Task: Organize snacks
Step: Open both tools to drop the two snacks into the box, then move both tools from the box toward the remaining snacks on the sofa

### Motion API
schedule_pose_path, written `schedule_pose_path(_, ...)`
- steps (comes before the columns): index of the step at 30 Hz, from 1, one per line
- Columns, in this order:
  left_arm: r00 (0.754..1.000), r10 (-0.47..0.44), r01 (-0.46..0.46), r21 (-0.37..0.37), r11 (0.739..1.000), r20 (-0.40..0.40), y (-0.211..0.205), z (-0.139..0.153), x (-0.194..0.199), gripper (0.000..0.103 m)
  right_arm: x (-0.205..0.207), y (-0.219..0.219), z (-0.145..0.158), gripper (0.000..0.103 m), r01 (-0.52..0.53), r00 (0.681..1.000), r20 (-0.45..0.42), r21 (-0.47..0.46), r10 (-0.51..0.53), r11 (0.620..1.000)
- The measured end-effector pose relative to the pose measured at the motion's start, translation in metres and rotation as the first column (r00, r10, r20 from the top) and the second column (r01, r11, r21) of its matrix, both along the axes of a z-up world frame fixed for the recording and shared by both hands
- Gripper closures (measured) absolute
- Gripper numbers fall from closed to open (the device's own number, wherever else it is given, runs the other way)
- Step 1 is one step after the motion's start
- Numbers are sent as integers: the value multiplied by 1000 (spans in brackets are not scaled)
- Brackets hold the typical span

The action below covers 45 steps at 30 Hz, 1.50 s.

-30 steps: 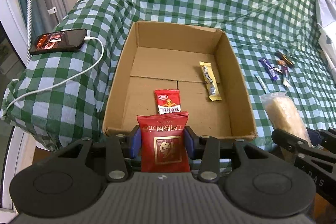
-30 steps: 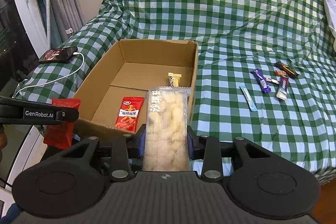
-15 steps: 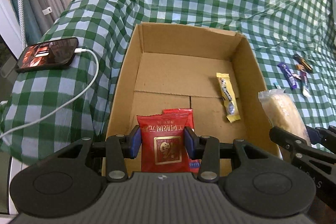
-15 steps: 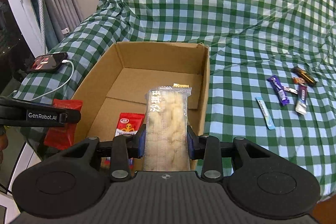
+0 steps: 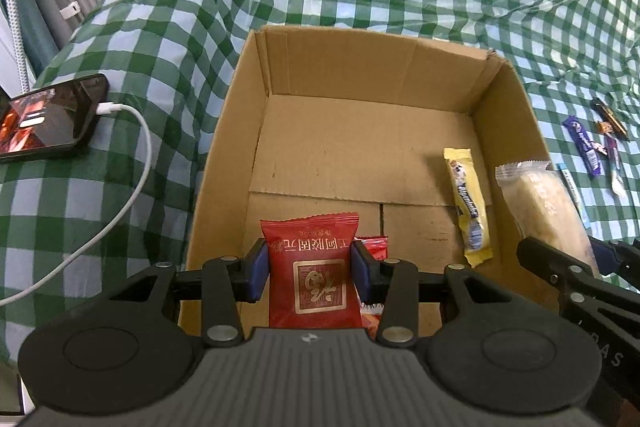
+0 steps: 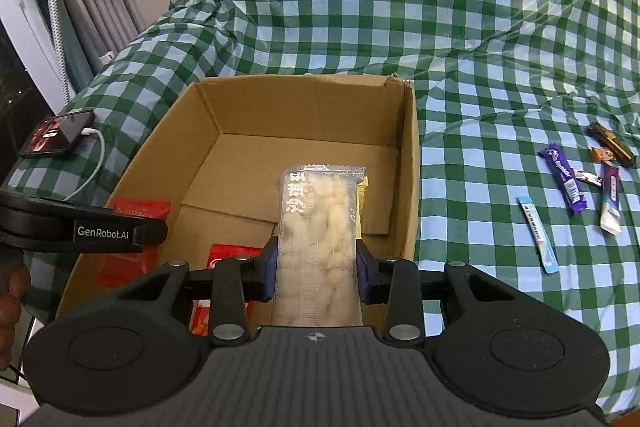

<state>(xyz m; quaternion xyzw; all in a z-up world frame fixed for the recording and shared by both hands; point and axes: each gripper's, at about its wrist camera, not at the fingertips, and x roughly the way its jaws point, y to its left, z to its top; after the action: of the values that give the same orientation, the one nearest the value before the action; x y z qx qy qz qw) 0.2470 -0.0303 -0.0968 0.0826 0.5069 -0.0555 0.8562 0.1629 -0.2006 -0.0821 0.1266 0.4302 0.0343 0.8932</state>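
Observation:
An open cardboard box [image 5: 360, 63] [image 6: 408, 163] sits on the green checked cloth. My left gripper [image 5: 311, 273] is shut on a red snack packet [image 5: 312, 267] and holds it over the box's near end. My right gripper [image 6: 316, 277] is shut on a clear pale pastry pack [image 6: 320, 239], also over the box; the pack shows in the left wrist view [image 5: 540, 203]. In the box lie a yellow bar [image 5: 468, 203] and a small red packet [image 6: 230, 259], partly hidden by my grippers.
Several loose snacks lie on the cloth right of the box: a purple bar [image 6: 562, 177], a light blue stick [image 6: 538, 235], a dark purple and white bar [image 6: 610, 203] and a brown one [image 6: 610, 143]. A phone [image 5: 44, 119] on a white cable [image 5: 132, 167] lies left of the box.
Both grippers have moved forward with their packs, from in front of the box's near wall to over its inside. The small red packet is now mostly hidden behind my left gripper.

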Motion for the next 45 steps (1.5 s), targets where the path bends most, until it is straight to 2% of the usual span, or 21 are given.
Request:
schedule_pose_path(8, 1000, 3, -3, 21, 1000, -22, -2, -15, 17, 55, 16, 2, -14, 64, 4, 1000, -22, 9, -4, 1000)
schedule_pose_path(9, 1000, 0, 0, 23, 1000, -27, -2, -16, 18, 52, 17, 2, -14, 64, 3, 1000, -19, 9, -3, 1000)
schedule_pose_path(10, 999, -11, 12, 21, 1000, -41, -3, -16, 20, 33, 16, 2, -13, 63, 2, 1000, -9, 11, -2, 1000)
schedule_pose_path(11, 998, -23, 24, 21, 999, -63, -4, -16, 21, 19, 15, 1, -12, 57, 6, 1000, 2, 12, -6, 1000)
schedule_pose_path(12, 997, -22, 24, 26, 999, -69, -4, -15, 22, 0, 14, 0, -9, 49, 12, 1000, 12, 12, -12, 1000)
schedule_pose_path(13, 999, -11, 12, 34, 999, -40, -3, -11, 20, 0, 13, -2, -7, 30, 23, 1000, 18, 9, -24, 1000)
schedule_pose_path(14, 1000, -5, 5, 47, 999, -13, -3, -7, 17, 0, 12, -4, -3, 20, 40, 999, 27, 5, -40, 999)
schedule_pose_path(17, 1000, -12, 14, 88, 996, -13, -3, 6, 10, 0, 0, -15, 5, 19, 70, 997, 38, 9, -70, 998)
schedule_pose_path(19, 1000, -13, 14, 90, 996, -14, 0, 20, 3, 0, -12, -25, 10, 19, 111, 993, 27, 11, -112, 994)
schedule_pose_path(23, 1000, -27, 27, 132, 991, -3, -2, 62, -19, 0, -44, -44, 21, 19, 187, 982, 22, -13, -187, 982)
schedule_pose_path(27, 998, -59, 56, 86, 995, 31, -3, 117, -48, 0, -77, -65, 33, 19, 252, 968, 23, -38, -251, 967)
schedule_pose_path(31, 991, -100, 93, 85, 992, 87, -12, 172, -75, 0, -109, -82, 46, 19, 299, 954, 36, -53, -297, 953)
schedule_pose_path(37, 965, -164, 157, 52, 986, 205, -25, 243, -132, 0, -145, -90, 67, 19, 332, 941, 97, -64, -325, 941)
schedule_pose_path(41, 947, -187, 192, 6, 981, 262, -30, 275, -167, 0, -164, -91, 80, 19, 347, 932, 138, -66, -336, 936)
schedule_pose_path(45, 931, -211, 229, -24, 973, 297, -33, 296, -196, 0, -181, -92, 88, 19, 360, 924, 165, -65, -346, 931)
